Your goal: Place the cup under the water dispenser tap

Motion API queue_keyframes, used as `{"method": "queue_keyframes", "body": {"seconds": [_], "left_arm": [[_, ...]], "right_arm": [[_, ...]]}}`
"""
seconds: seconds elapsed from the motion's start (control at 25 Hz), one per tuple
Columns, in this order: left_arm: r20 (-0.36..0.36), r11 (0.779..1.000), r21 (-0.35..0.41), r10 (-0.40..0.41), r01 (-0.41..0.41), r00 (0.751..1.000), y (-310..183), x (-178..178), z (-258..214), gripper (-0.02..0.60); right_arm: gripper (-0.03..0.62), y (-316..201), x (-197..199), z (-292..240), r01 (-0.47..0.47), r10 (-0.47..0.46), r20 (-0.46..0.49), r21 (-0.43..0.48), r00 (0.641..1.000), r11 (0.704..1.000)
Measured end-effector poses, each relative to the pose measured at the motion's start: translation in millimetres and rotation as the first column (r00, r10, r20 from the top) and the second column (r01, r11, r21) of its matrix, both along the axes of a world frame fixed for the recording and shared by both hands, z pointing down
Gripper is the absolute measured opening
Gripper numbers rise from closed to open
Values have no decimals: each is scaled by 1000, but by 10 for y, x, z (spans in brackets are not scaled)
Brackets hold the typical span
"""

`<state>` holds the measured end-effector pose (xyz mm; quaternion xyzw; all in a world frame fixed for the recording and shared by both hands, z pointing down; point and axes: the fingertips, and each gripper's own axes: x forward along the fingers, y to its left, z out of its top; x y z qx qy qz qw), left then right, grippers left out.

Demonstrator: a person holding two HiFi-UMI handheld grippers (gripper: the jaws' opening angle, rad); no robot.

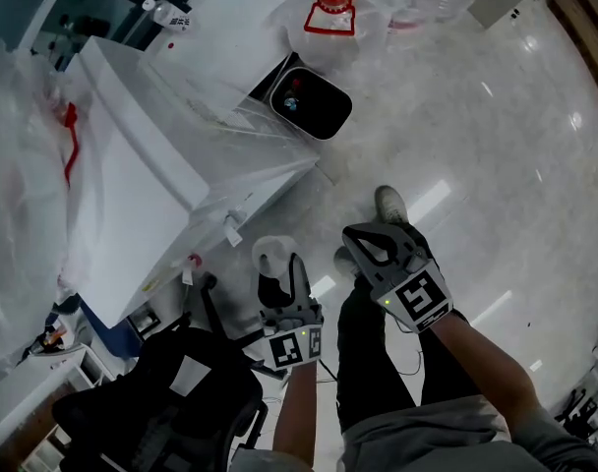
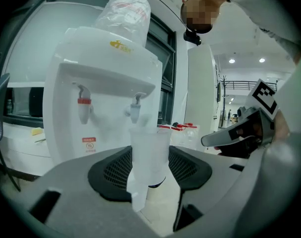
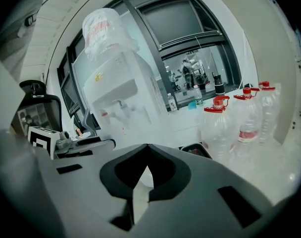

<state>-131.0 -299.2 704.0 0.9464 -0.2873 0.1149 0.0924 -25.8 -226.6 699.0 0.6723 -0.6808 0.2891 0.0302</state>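
Left gripper (image 1: 282,281), head view: clamped on clear cup (image 1: 271,255), well short of water dispenser (image 1: 132,195). Left gripper view: cup pinched low, taps (image 2: 135,108) ahead; hard squeeze may buckle the thin wall, or its rim may clip a tap. Right gripper view: right gripper (image 3: 144,170) jaws together, empty.

The clear plastic cup (image 2: 149,152) stands upright and empty, clamped between the jaws of the left tool (image 2: 149,178). It is held in the air before the white water dispenser (image 2: 98,83), its rim just below the pale tap (image 2: 135,108).
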Motion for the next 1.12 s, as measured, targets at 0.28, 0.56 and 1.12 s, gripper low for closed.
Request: {"method": "queue_keyframes", "body": {"seconds": [0.28,0.56,1.12], "left_arm": [[3,1000,24,-1,1,1000,-240,32,370,227],[4,998,65,9,-10,1000,-406,81,654,227],[20,975,220,-24,19,1000,-723,242,1178,222]], "right_arm": [[11,-38,-98,294,21,-21,-8,6,1000,1000],[11,-76,-142,485,41,-40,-28,16,999,999],[11,-206,159,813,74,-70,-142,22,987,997]]}}
